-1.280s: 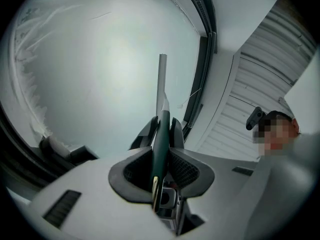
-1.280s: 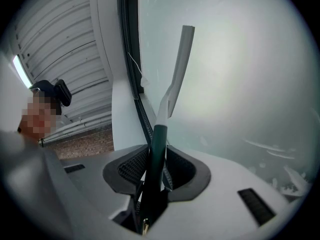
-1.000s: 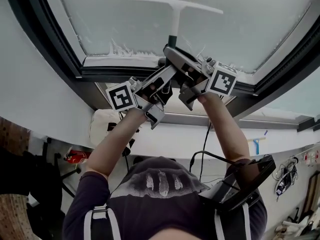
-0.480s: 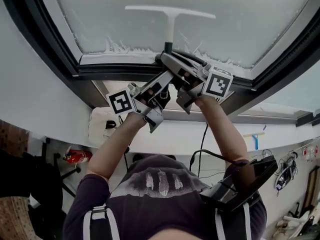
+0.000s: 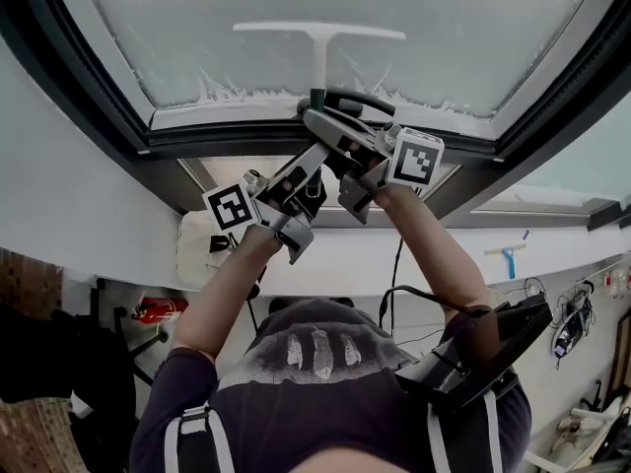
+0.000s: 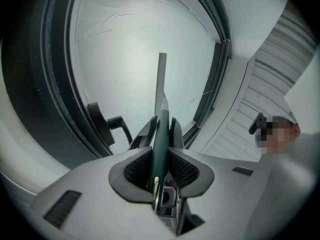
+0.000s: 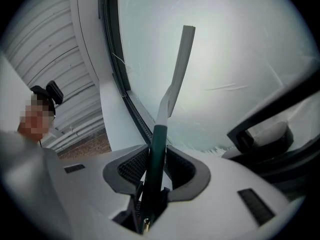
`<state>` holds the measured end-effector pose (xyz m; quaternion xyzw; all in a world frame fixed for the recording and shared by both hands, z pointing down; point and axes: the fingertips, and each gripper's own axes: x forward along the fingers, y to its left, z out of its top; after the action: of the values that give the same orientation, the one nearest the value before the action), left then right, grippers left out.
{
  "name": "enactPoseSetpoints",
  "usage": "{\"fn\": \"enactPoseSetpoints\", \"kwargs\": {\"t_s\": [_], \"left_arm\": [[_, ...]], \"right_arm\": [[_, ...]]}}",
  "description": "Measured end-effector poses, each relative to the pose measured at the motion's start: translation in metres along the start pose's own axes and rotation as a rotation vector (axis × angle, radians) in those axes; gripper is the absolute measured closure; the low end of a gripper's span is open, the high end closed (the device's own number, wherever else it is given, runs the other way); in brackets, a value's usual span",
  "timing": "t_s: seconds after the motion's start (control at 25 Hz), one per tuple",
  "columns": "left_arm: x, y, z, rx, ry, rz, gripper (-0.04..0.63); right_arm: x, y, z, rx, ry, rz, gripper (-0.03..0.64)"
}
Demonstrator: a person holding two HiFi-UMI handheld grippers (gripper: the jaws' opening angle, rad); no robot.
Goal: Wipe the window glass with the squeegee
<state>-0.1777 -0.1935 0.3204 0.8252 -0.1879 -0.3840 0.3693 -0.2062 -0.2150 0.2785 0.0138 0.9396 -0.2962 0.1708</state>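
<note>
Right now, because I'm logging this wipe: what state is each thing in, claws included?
squeegee: blade up on the pane, dark green handle gripped by both claws
left claw: shut on the squeegee handle
right claw: shut on the squeegee handle
window glass: hazy, with a white frothy residue along its lower edge
window handle: free, no claw on it

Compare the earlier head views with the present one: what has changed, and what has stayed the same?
The squeegee has slid across the window glass toward the lower frame, and its blade now lies more level. The left claw and the right claw stay shut on its handle.
</note>
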Motion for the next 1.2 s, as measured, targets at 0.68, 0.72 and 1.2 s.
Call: {"fn": "enactPoseSetpoints", "kwargs": {"t_s": [0.68, 0.72, 1.2], "left_arm": [[-0.006, 0.01, -0.007, -0.003, 0.002, 0.04, 0.505], [-0.005, 0.01, -0.008, 0.001, 0.0, 0.038, 0.505], [0.007, -0.009, -0.018, 0.142, 0.006, 0.008, 0.505]], "right_arm": [[-0.004, -0.017, -0.016, 0.062, 0.031, -0.057, 0.506], [-0.005, -0.017, -0.015, 0.061, 0.032, -0.054, 0.506], [-0.016, 0.014, -0.002, -0.043, 0.054, 0.055, 0.506]]}}
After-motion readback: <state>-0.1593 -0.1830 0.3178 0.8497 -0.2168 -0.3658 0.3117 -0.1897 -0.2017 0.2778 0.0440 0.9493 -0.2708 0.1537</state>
